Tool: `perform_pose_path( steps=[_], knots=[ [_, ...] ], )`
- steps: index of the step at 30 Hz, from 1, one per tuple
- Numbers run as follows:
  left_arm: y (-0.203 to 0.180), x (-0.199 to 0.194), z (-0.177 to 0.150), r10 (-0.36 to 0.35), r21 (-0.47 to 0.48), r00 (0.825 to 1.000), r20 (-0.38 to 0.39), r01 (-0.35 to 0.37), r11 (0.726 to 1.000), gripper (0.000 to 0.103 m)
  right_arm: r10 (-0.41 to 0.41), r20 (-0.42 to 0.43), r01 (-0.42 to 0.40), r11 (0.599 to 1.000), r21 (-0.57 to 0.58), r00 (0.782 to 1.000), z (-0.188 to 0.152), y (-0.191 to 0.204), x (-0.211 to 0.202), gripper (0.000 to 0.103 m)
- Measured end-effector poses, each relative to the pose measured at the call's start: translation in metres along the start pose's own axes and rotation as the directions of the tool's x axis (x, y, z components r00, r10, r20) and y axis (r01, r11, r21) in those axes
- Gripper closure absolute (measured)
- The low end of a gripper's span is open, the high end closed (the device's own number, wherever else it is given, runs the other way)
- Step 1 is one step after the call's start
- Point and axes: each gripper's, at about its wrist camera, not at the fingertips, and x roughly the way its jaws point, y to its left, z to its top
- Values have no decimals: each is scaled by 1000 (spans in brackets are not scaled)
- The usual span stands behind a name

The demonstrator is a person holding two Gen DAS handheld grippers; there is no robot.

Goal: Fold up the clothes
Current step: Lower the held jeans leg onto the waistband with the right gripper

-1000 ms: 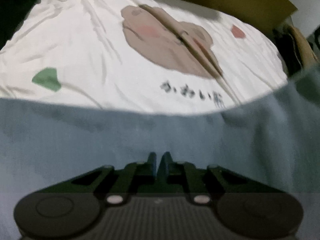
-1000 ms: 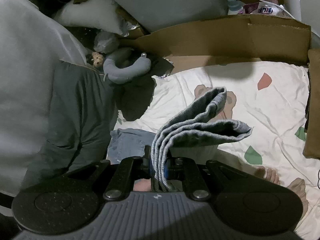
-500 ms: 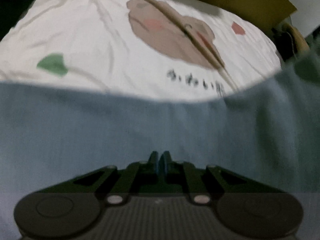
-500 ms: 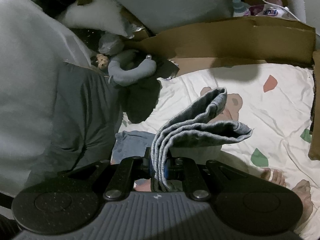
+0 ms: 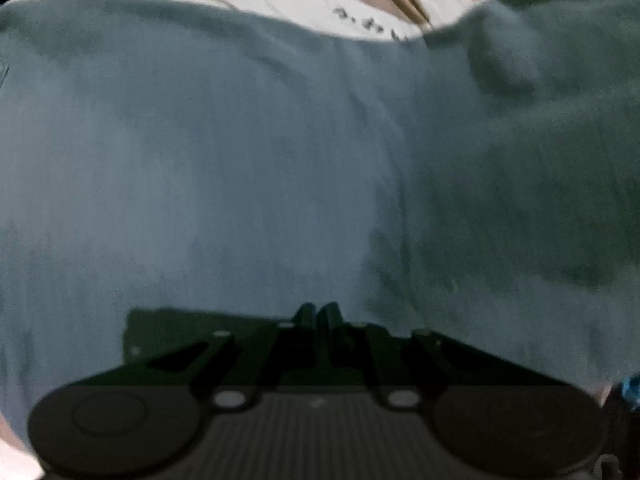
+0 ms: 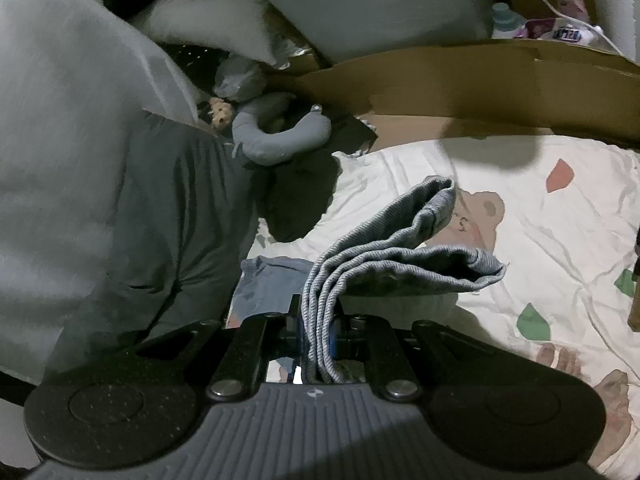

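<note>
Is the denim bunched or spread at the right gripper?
Bunched: the denim garment shows several stacked layers clamped in the right gripper.

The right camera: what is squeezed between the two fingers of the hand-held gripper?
A bunched edge of the blue-grey ribbed garment, several layers thick, sits clamped in the right hand-held gripper. The right wrist view shows it.
</note>
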Motion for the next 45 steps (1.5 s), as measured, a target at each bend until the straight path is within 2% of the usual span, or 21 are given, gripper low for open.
perform_pose_path(
  steps=[3,7,13,17,22,24,26,28,34,38,45],
  knots=[
    [2,-6,-11,-2,-16,1000,-17,2,1000,97,31,-19,-31,999,-9,999,1,10,8,93],
    [15,-25,-24,25,-45,1000,0,-25,999,95,75,-43,-75,997,-5,996,-1,29,23,93],
    [50,-68,-43,75,-148,995,72,-63,987,90,130,-75,-130,991,6,989,-1,62,50,93],
    [64,-96,-55,102,-192,986,130,-76,978,87,151,-125,-153,988,-11,981,-4,85,74,93],
    [72,-116,-62,111,-224,974,197,-66,972,84,111,-164,-118,992,-37,980,6,109,103,93],
    [77,-120,-64,103,-241,969,224,-47,969,78,100,-190,-111,993,-49,977,12,119,115,93],
    [80,-123,-67,103,-249,963,249,-39,968,67,90,-222,-105,993,-57,971,17,125,129,93],
    [81,-124,-71,107,-259,958,266,-35,965,63,83,-251,-100,994,-55,964,19,129,142,93],
    [94,-126,-86,110,-321,948,300,-9,947,62,112,-321,-120,993,-7,941,19,138,182,93],
    [105,-125,-89,124,-363,940,317,0,932,61,125,-330,-120,992,36,936,25,142,211,93],
    [124,-133,-95,146,-428,917,370,29,903,59,120,-338,-82,989,124,933,35,146,267,93]
  ],
)
